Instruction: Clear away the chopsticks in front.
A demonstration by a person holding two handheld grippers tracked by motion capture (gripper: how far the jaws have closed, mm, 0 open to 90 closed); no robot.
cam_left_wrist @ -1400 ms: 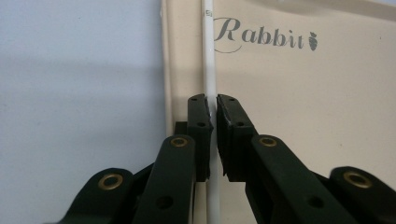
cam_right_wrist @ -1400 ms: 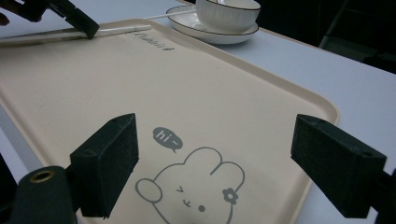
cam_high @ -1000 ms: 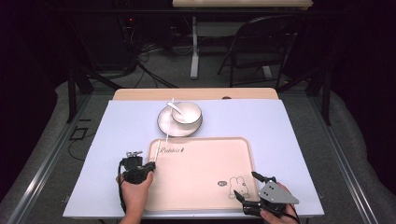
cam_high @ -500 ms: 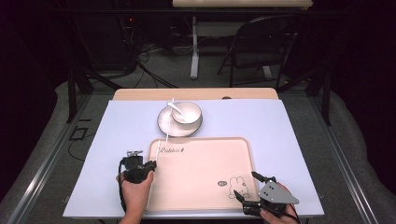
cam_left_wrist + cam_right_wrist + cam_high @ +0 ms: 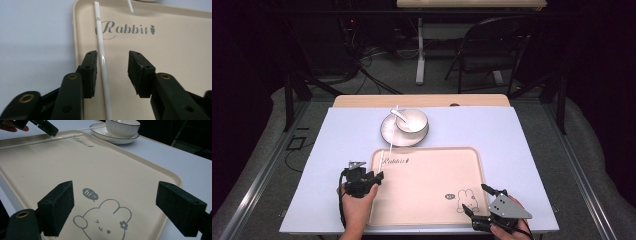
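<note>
The left tongs [image 5: 110, 72] have just been opening; the thin white plastic chopstick [image 5: 102, 62] lies between the jaws, on the left edge of the beige rectangular tray [image 5: 432, 200], untouched by the pads. So the placing seems done. The right tongs [image 5: 122, 205] stand wide open over the tray's rabbit drawing, holding nothing.

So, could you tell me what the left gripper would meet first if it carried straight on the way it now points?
Probably the white chopstick: it lies on the tray between the left gripper's jaws, which have just been opening and do not press on it. Beyond it comes the "Rabbit" lettering, though depth is hard to judge.
</note>
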